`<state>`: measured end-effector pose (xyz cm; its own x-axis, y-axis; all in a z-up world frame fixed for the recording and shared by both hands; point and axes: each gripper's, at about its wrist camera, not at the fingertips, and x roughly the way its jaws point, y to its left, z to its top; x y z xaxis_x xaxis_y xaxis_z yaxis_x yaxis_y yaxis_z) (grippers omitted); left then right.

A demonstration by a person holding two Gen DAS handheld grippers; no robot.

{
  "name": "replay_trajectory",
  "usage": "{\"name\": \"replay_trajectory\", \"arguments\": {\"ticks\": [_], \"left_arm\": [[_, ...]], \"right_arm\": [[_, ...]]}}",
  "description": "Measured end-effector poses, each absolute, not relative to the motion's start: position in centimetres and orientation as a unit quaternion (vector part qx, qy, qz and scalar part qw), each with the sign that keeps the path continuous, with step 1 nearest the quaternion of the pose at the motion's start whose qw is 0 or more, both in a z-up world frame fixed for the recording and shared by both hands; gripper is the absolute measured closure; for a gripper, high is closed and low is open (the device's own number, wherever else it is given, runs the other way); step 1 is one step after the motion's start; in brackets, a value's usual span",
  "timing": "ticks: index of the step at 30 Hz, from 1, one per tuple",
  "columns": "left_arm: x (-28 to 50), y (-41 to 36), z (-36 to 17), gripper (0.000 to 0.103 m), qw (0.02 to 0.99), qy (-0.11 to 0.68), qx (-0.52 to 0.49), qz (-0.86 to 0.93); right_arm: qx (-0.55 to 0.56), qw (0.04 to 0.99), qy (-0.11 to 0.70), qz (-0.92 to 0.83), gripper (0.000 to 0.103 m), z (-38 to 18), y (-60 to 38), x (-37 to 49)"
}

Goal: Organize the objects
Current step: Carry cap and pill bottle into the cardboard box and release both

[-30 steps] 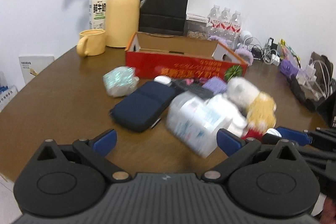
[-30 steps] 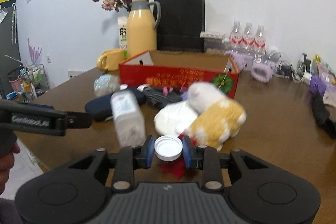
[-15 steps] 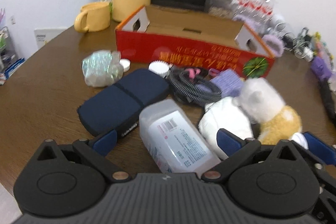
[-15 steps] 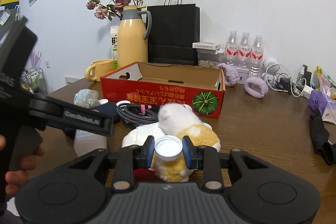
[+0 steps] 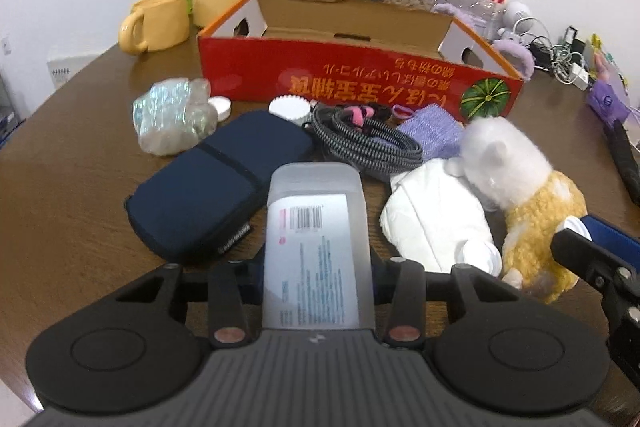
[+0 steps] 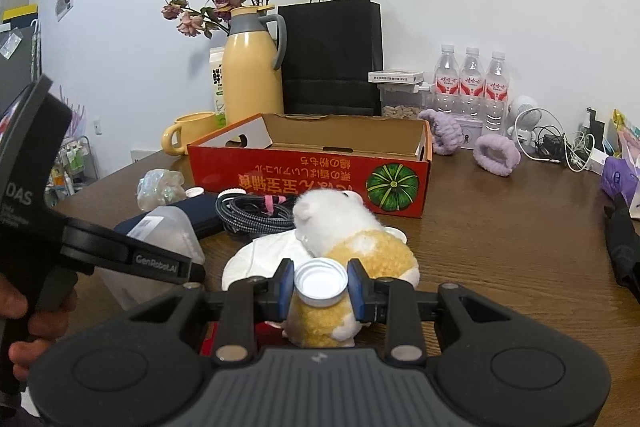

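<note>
My left tool [image 5: 316,263] has just closed on one translucent barcode-labelled plastic bottle [image 5: 316,227]; my right tool [image 6: 320,285] grips one white screw cap [image 6: 320,282]. Three red-labelled water bottles [image 6: 472,83] stand at the surface's far edge.

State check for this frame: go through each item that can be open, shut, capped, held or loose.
Left hand-held gripper: just closed on translucent bottle.
Right hand-held gripper: shut on white cap.
Translucent bottle: lying flat.
Red box: open, upright.
Cable: coiled, loose.
Navy case: closed.

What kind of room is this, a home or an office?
Hard to say; probably an office or meeting room used casually. A brown table against a plain white wall carries bottled water, tangled chargers and a yellow thermos jug.
</note>
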<state>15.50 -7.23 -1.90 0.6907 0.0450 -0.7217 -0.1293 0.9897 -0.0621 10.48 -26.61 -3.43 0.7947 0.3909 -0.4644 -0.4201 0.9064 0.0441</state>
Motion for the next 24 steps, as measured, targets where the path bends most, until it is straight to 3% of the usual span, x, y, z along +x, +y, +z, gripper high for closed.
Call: {"name": "replay_trajectory", "arguments": {"ticks": [15, 24], "left_arm": [[21.0, -6.4, 6.3, 0.061, 0.961, 0.275, -0.019, 0.003], [30.4, -4.1, 8.2, 0.061, 0.958, 0.284, -0.016, 0.043]], "right_arm": [[-0.007, 0.957, 0.192, 0.216, 0.076, 1.3, -25.3, 16.2], [-0.011, 0.961, 0.206, 0.186, 0.076, 4.0, -23.4, 25.3]]}}
